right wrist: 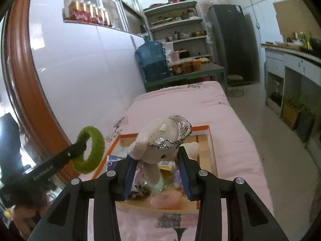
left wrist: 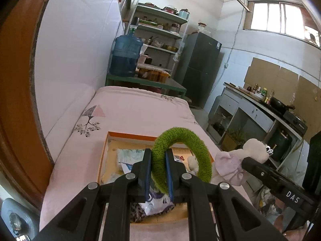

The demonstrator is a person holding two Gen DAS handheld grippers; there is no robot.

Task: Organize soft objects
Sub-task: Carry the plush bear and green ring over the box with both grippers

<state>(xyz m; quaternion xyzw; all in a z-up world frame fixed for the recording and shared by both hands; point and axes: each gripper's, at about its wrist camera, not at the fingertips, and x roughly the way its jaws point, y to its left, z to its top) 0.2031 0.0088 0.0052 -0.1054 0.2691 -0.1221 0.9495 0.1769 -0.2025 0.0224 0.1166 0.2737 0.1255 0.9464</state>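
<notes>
Pink bedding carries the orange-rimmed box I'm filling; cloths and small toys already lie inside. My left gripper is clamped on a green ring above it, and my right gripper squeezes a crowned plush bear. Both, I judge, remain to be dropped in. Only the right view shows the bear's face.

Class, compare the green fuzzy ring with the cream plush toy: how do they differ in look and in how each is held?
The green ring is a plain loop; the plush toy has a head, a body and a silver crown. The left gripper pinches the ring; the right gripper holds the toy. Both are soft and held above the orange-rimmed box.
</notes>
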